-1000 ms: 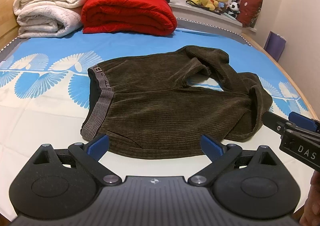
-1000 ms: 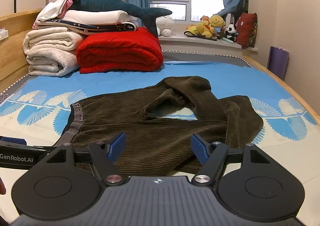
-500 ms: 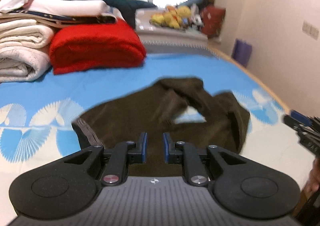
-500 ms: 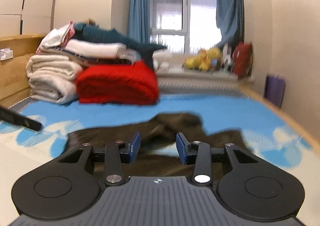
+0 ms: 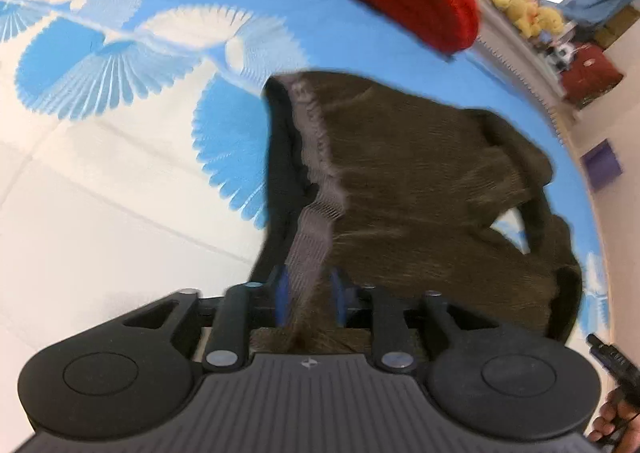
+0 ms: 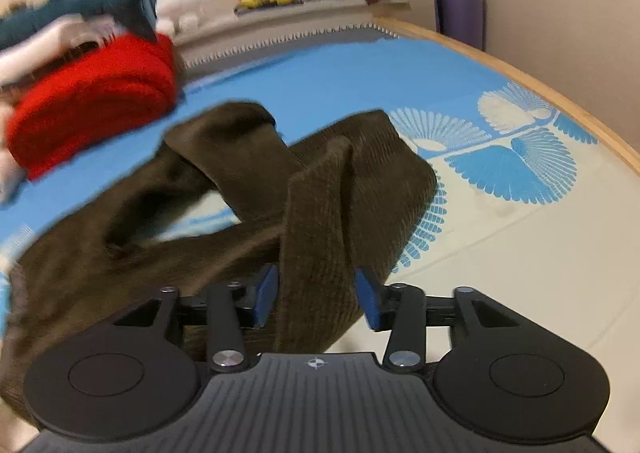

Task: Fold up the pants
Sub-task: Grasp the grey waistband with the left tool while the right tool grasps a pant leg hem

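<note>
Pants [image 6: 240, 213] lie on the bed [image 6: 500, 213], folded blanket [image 6: 92, 101] behind them.

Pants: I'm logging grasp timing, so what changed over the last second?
Both grippers, open a second ago, closed on the pants: the left gripper on the waistband, the right gripper on a leg end, and lifted those edges. The red blanket and bed are unchanged.

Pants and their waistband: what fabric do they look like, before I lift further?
The pants look like dark brown corduroy: fine parallel ribs, matte and soft. The waistband looks like grey ribbed elastic knit, though blur leaves it uncertain. Both tongs, left and right, pinch cloth.
</note>
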`<state>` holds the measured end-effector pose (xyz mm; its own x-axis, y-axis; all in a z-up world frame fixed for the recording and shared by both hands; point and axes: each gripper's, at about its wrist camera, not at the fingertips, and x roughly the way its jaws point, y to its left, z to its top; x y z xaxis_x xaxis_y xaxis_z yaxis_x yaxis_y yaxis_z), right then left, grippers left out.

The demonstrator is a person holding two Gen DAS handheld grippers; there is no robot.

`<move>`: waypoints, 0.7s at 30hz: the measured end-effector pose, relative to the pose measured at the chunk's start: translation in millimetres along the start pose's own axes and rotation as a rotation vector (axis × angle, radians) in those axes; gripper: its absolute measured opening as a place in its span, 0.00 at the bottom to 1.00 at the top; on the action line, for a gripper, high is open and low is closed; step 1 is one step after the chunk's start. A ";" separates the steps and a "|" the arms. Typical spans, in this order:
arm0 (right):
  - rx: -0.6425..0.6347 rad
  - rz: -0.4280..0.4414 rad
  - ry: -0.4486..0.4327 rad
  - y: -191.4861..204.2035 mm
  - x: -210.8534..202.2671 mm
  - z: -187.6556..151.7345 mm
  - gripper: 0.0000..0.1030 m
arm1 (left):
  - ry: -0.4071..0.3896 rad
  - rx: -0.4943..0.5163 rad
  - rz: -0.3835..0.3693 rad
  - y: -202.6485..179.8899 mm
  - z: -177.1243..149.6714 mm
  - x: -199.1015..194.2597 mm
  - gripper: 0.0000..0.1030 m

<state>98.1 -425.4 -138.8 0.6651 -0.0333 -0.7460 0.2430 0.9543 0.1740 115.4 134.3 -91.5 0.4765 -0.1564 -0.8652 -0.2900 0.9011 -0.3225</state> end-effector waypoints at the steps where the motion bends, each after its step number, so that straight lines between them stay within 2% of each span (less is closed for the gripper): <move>1: -0.007 0.009 0.007 -1.1 6.7 3.9 0.53 | 0.026 -0.014 0.019 6.3 3.5 9.0 0.33; 3: -0.018 0.014 0.028 3.5 17.4 6.3 0.59 | 0.036 -0.039 0.001 13.9 9.1 22.5 0.51; 4: -0.028 0.010 0.043 7.1 25.1 7.6 0.61 | 0.037 -0.042 0.012 16.9 10.2 27.7 0.65; 6: -0.062 -0.012 0.063 12.4 37.4 10.5 0.61 | 0.050 -0.047 0.049 22.1 13.5 35.6 0.67; 10: -0.120 -0.098 0.099 16.9 53.3 9.0 0.61 | 0.080 -0.062 0.023 28.6 17.2 53.8 0.68; 13: -0.145 -0.140 0.144 14.8 62.8 6.3 0.56 | 0.119 0.009 0.019 15.4 10.7 66.1 0.68; 14: -0.142 -0.148 0.153 12.1 63.5 5.8 0.53 | 0.125 0.039 0.022 11.9 7.1 67.2 0.68; 15: -0.132 -0.144 0.153 8.7 62.1 6.6 0.37 | 0.130 0.086 0.029 5.3 3.4 70.0 0.68; 16: -0.118 -0.140 0.148 4.9 58.4 8.5 0.14 | 0.130 0.130 0.046 -1.3 -1.8 71.7 0.67; 17: -0.100 -0.140 0.127 1.0 51.2 11.2 0.10 | 0.127 0.175 0.072 -6.0 -6.3 73.2 0.58; 19: -0.062 -0.149 0.053 -7.9 31.7 20.1 0.07 | 0.109 0.244 0.099 -10.6 -14.2 71.9 0.45; 20: -0.046 -0.163 0.009 -13.0 20.7 24.5 0.07 | 0.096 0.253 0.090 -10.9 -15.0 66.9 0.21; 21: -0.013 -0.161 -0.031 -20.5 9.1 29.2 0.07 | 0.084 0.245 0.088 -8.7 -14.5 60.3 0.15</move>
<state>119.8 -453.9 -130.4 0.6401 -0.1949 -0.7431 0.3387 0.9398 0.0453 134.6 111.2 -146.4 0.3850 -0.0968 -0.9178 -0.1129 0.9821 -0.1509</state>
